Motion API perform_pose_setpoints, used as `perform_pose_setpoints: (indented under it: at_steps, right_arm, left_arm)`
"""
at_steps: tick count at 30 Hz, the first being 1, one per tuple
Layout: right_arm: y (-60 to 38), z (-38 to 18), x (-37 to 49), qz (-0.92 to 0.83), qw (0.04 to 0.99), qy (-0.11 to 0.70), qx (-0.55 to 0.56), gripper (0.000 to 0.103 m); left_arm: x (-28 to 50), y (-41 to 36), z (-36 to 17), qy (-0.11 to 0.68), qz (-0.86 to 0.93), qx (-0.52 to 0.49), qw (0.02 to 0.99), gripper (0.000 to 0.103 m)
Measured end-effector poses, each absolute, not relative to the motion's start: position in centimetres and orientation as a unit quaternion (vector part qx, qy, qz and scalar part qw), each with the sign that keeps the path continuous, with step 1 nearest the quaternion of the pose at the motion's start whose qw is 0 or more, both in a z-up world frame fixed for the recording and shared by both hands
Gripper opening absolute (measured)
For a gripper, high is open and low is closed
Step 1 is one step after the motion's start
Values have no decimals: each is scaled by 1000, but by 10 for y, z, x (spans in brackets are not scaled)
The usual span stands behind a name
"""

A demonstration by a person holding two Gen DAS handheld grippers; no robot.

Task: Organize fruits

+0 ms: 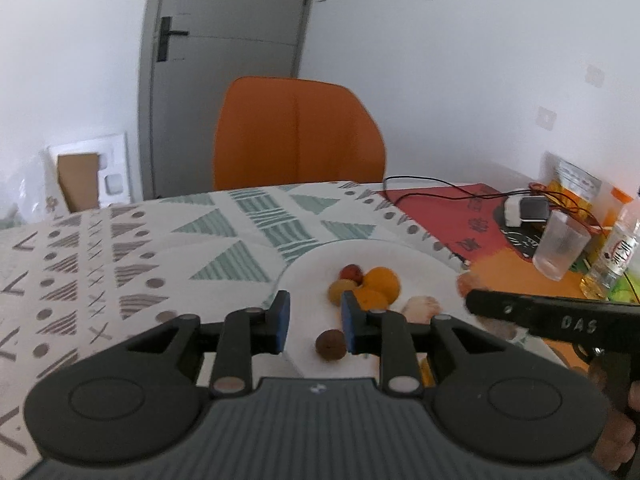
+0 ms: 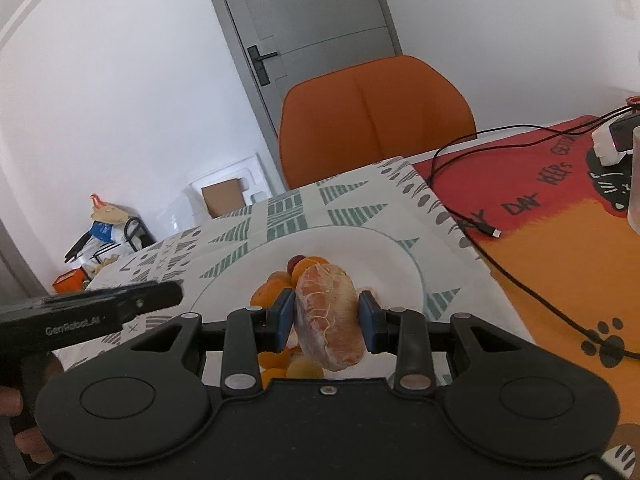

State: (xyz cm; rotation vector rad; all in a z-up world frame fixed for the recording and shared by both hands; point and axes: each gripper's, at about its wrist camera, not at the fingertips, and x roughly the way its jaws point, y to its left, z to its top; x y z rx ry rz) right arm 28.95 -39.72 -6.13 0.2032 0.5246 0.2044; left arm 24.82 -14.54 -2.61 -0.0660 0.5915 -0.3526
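Fruits lie together on your white plate (image 1: 408,254), which sits on the surface with its patterned cloth (image 1: 120,264). In the left wrist view you see an orange (image 1: 383,282) in the middle of the pile, a small red fruit (image 1: 351,271) touching it at the back, and a small yellow fruit (image 1: 339,290) beside it. A small brown round fruit (image 1: 330,344) sits alone on the near part of the plate, apart from the pile.

Your left tongs (image 1: 314,322) hang over the near edge of the plate. Their blue pads stand a little apart and nothing is between them. The brown fruit shows in the gap, lower down on the plate, just beside the right pad.

Your right tongs (image 2: 327,320) are clamped on a peeled piece of citrus (image 2: 329,316), pale pink with white threads on it. Both blue pads press on its sides. The piece is held up over the plate, with the oranges below and behind it.

Your hand (image 1: 618,432) shows on the black handle of the right tongs at the edge of the left view.

An orange chair (image 1: 298,136) stands past the far side of the surface. A red and orange mat (image 2: 560,216) lies to the right of the cloth, with a black cable (image 2: 452,148) across it. A clear cup (image 1: 560,248) stands on that mat.
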Motion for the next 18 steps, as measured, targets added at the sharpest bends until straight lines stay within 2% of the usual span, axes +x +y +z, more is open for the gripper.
perform_pose_setpoints:
  at_steps: [4,5,8,10,13,15,18]
  right_arm:
    - [-393,-61,293,99,956,257,101,33]
    - [-392,-61,294,100,956,257,103,37]
    - [-387,-59,294,98,957,253,100,52]
    - [-385,-55,292,103,958,250,100,55]
    - [-383,-49,287,104,958,246,103,60]
    - [-383,-46,282,104,959,242,106,70]
    - [-382,-44,276,106,959,242,105,72]
  left_arm:
    - [244,-130,-27,293,-150,-33,944,30]
    - [242,-126,-26,293,-145,-33,945,32]
    - [236,-116,-22,287,-129,-30,949,44]
    - [232,-109,-20,285,-113,-30,951,58]
    - [226,-100,-15,283,-94,-35,954,69]
    - [221,-95,-13,278,-83,-38,956,75]
    - [212,-90,-9,269,-67,-34,960,83]
